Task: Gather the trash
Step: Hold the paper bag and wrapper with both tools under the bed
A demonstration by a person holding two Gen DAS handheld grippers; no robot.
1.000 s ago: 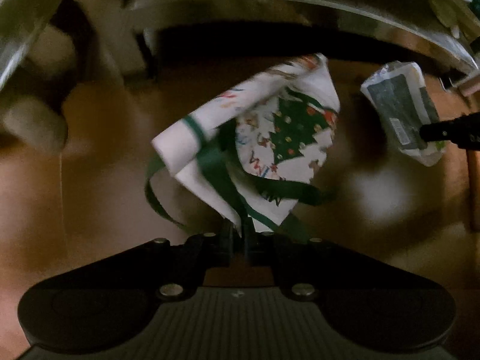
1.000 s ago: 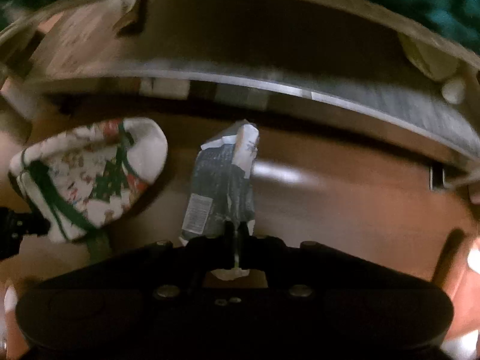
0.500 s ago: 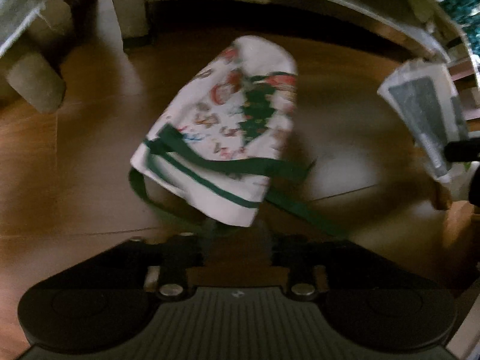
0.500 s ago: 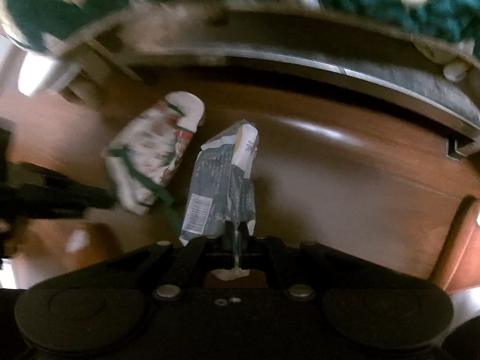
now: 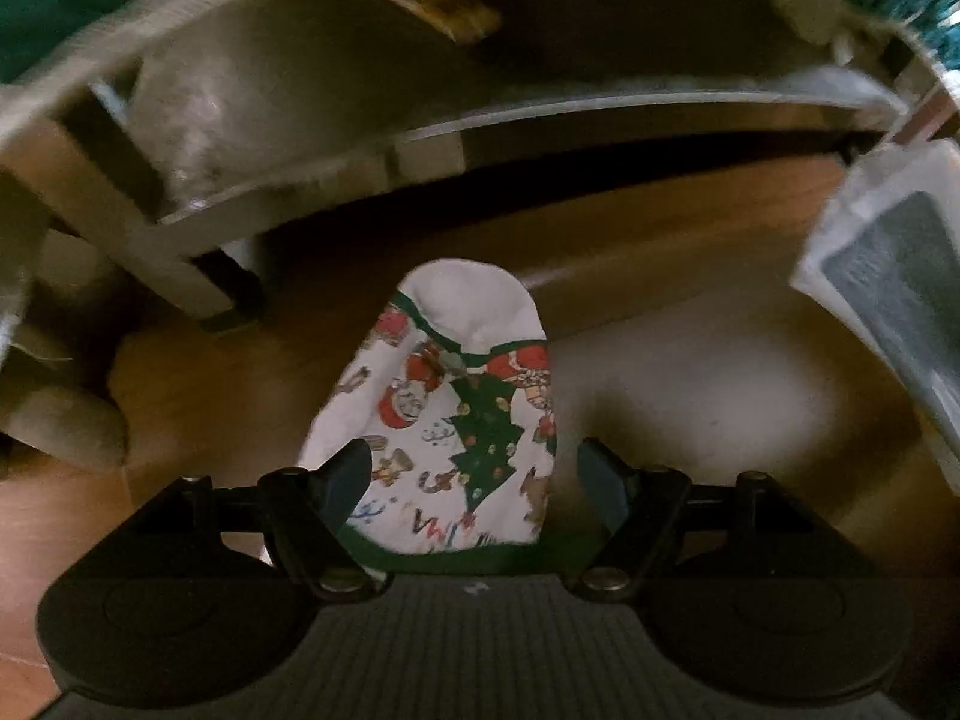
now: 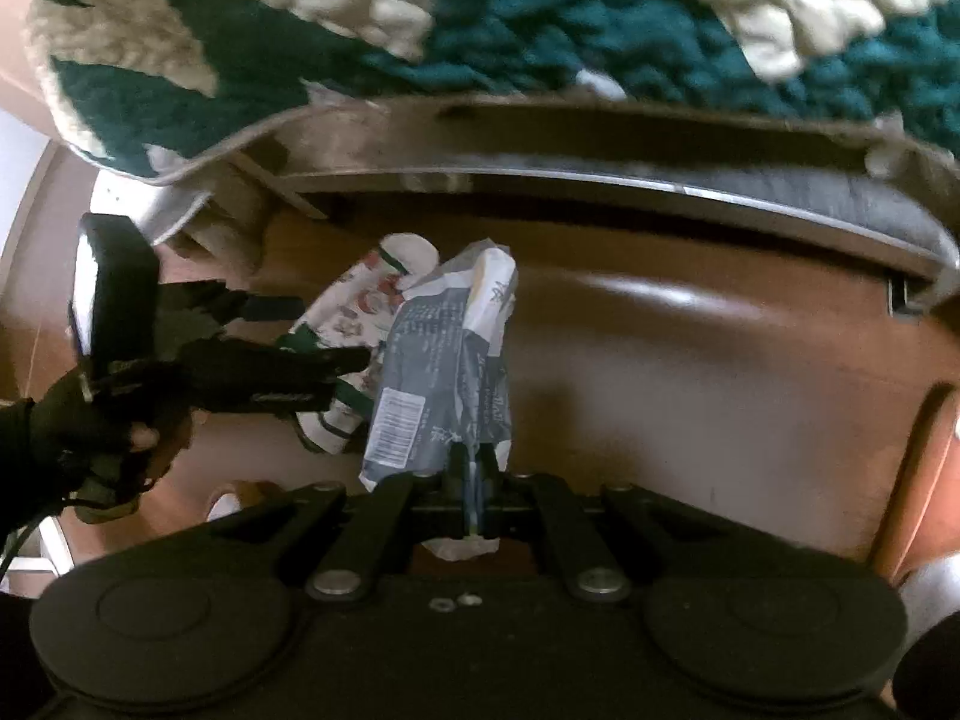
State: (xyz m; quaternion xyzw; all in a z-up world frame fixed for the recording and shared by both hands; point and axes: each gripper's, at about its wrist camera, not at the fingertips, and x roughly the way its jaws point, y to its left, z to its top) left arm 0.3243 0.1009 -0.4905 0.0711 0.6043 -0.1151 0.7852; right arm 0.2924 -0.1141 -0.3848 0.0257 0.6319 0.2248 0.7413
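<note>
A white cloth bag (image 5: 456, 414) with Christmas prints and green trim lies on the wooden floor between the spread fingers of my left gripper (image 5: 474, 474), which is open around it. The bag also shows in the right wrist view (image 6: 360, 306). My right gripper (image 6: 474, 468) is shut on a grey and white crumpled wrapper (image 6: 444, 366) and holds it above the floor, just right of the bag. The wrapper also shows at the right edge of the left wrist view (image 5: 894, 300). The left gripper (image 6: 324, 360) reaches in from the left in the right wrist view.
A sofa base (image 5: 540, 114) with a metal rail (image 6: 660, 180) spans the back. A furniture leg (image 5: 198, 282) stands at back left. A green and cream knitted blanket (image 6: 480, 30) hangs over the sofa. Wooden floor (image 6: 690, 372) lies open to the right.
My left gripper has opened; the bag it held by its green strap now lies on the floor between the fingers. My right gripper, still holding the wrapper, has come closer to the bag.
</note>
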